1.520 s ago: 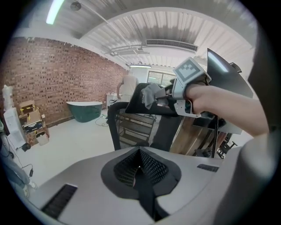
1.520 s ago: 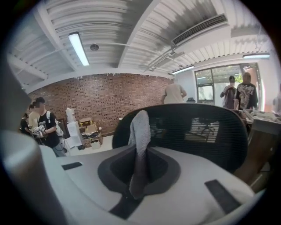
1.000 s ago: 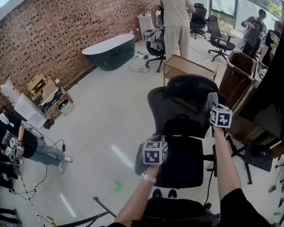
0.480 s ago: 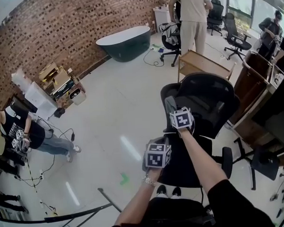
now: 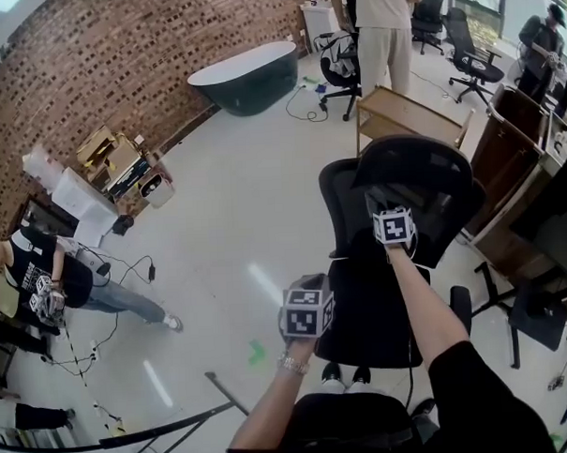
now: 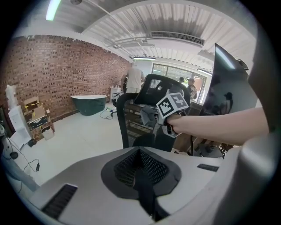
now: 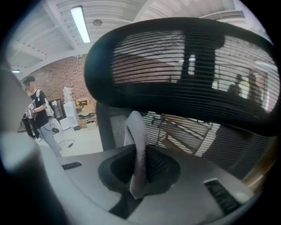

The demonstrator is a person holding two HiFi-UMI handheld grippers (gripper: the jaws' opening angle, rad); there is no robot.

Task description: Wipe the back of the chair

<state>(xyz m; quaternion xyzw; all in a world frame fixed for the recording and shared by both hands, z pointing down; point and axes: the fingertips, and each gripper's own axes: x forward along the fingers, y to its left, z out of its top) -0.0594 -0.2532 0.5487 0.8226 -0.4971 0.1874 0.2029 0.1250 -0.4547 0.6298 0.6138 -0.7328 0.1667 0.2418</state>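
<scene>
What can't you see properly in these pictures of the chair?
Head view: the chair's base, hidden beneath its own back and seat.
Right gripper view: whether the cloth, clamped in the right gripper, touches the mesh; depth is unclear.
Right gripper view: the headrest's right end, cut off by the picture's edge.
All views: dust on the mesh, too small.

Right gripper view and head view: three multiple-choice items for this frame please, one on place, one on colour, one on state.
1. The right gripper is at: A the chair back, B the floor, C the brick wall.
2. The cloth is: A red, B grey, C yellow.
3. The right gripper's jaws are: A wide apart and empty, B shut on a bottle, C shut on the cloth.

A: the head view shows it up at the mesh back.
B: a grey fold shows in its own view.
C: the cloth is pinched between the jaws.
</scene>
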